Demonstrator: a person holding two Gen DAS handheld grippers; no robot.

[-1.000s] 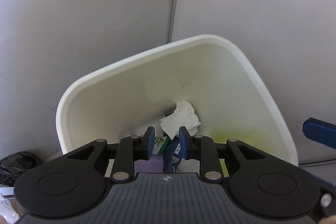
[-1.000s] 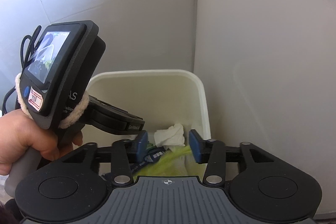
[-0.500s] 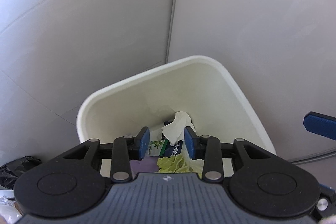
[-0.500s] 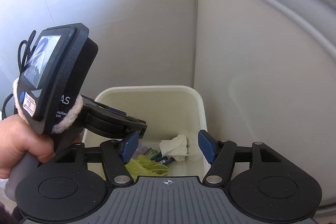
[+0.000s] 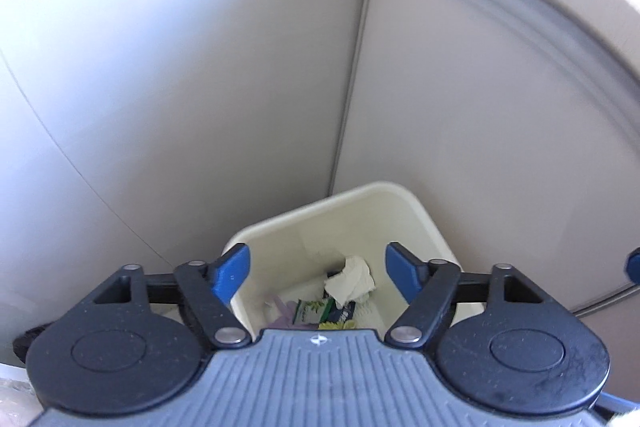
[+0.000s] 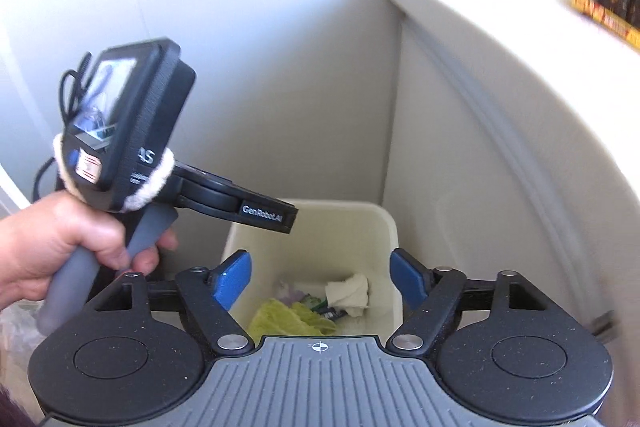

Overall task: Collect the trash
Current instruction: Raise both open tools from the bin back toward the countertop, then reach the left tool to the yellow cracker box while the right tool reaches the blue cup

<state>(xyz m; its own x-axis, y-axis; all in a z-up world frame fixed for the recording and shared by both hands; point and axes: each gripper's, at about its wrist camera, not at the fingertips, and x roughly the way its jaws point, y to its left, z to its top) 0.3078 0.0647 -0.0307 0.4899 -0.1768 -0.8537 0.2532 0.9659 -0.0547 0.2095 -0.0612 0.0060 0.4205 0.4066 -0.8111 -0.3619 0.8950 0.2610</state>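
Above bin point(image 6: 384, 227) — both grippers point(image 5: 318, 277) point(image 6: 320, 277) just spread wide, empty; "GenRobot.AI" on left.

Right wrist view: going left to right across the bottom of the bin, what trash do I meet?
Yellow-green crumpled sheet → small green packet → dark wrapper → white crumpled tissue, all inside the cream bin.
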